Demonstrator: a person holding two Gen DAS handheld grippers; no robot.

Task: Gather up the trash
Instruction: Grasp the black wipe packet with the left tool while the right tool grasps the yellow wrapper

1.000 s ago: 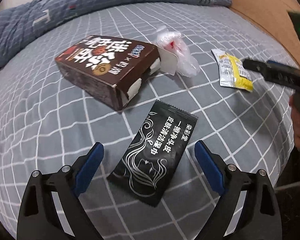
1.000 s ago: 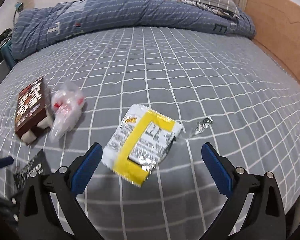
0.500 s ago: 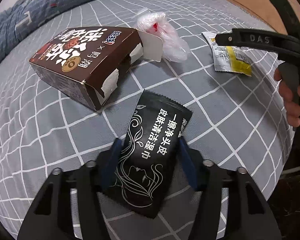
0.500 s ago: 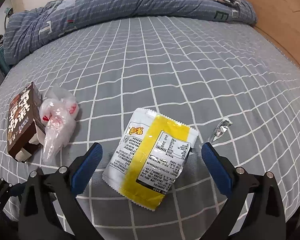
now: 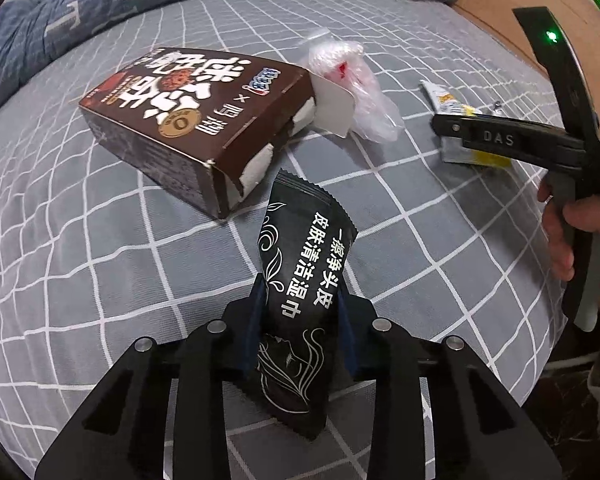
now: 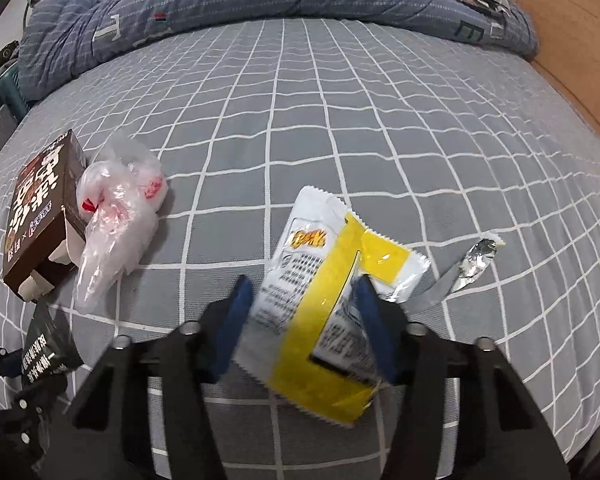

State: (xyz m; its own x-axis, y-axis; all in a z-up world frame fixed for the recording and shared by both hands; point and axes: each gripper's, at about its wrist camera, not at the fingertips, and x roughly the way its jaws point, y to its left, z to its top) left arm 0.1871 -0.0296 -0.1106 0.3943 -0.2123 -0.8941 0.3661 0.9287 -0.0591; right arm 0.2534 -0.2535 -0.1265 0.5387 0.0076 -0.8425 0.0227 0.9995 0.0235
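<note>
left wrist view: left gripper (image 5: 302, 312) has just been closing; its blue pads now pinch the lower half of the black wet-wipe sachet (image 5: 304, 276) across its width, and the film bows up between them, upper end tilted off the bedsheet (image 5: 100, 280). thin, light, floppy foil film. likely slick. grip sits low on the pack, so the free end may droop or flap when carried; a bite nearer the middle would hold it flatter.

right wrist view: right gripper (image 6: 306, 312) has also just been closing; jaws pinch the white-and-yellow snack wrapper (image 6: 324, 300) side to side, and it is buckled and partly raised off the sheet. empty-looking, crinkly, very light. judged easy to lift, but it could slide out of smooth pads if squeezed only at the edges.

left on the bed, untouched:
- brown carton (image 5: 196, 120), end flaps open, lying on its side. stiff, bulkier; take across a narrow face.
- crumpled clear plastic bag (image 6: 116, 220) touching the carton's open end. soft; bunch it to grab.
- small foil scrap (image 6: 476, 260) just right of the wrapper. tiny, tricky to pinch off soft cloth.
</note>
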